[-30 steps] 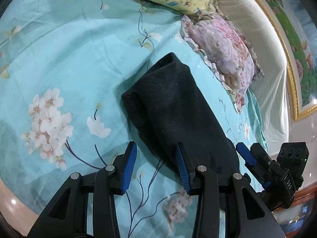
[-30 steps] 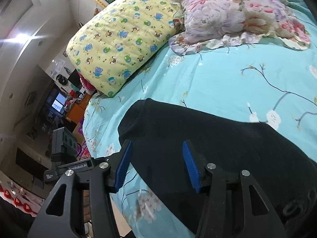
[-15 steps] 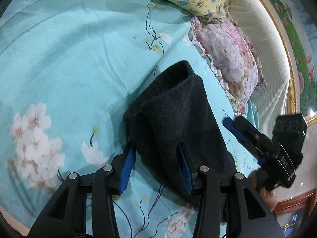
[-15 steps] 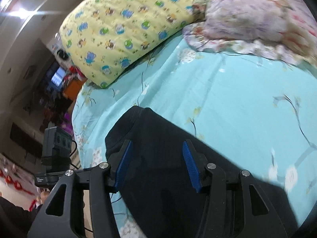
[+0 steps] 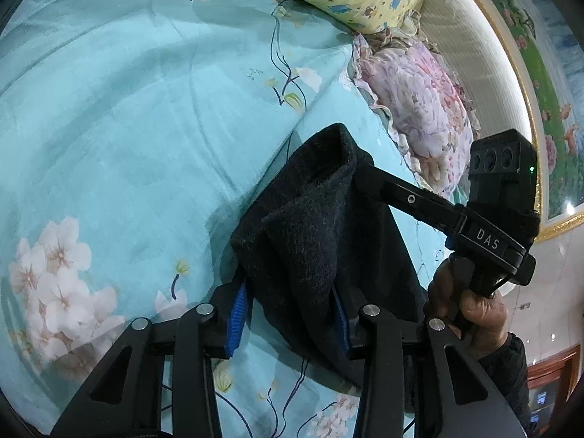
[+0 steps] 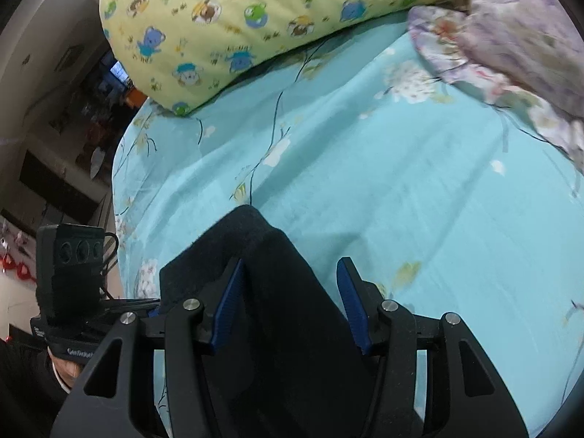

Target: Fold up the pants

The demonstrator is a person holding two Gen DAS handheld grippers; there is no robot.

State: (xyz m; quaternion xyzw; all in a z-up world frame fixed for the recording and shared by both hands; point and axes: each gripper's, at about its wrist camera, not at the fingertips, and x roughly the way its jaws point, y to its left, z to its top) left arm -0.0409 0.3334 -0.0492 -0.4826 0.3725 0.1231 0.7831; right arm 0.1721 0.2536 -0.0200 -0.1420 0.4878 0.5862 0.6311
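Black folded pants [image 5: 314, 241] lie on a turquoise flowered bedsheet [image 5: 127, 127]. My left gripper [image 5: 288, 323] straddles their near corner. Its jaws are closing with the cloth between the blue pads [image 5: 237, 321], and the left pad still shows a sliver of gap. In the right wrist view my right gripper [image 6: 290, 303] stands open over the pants' [image 6: 277, 328] far end, a raised fold running between its pads [image 6: 352, 303]. From the left wrist view its fingertips are hidden behind that lifted edge, and a hand [image 5: 471, 306] holds its handle.
A yellow cartoon-print pillow [image 6: 255, 18] and a pink flowered pillow [image 5: 419, 109] lie at the head of the bed, against a cream headboard [image 5: 474, 54]. The bed's edge [image 6: 116, 189] drops off toward dark furniture on the left of the right wrist view.
The right gripper swung from the pants' lower right side up onto their far end, whose edge now stands lifted. The left gripper slid forward around the near corner.
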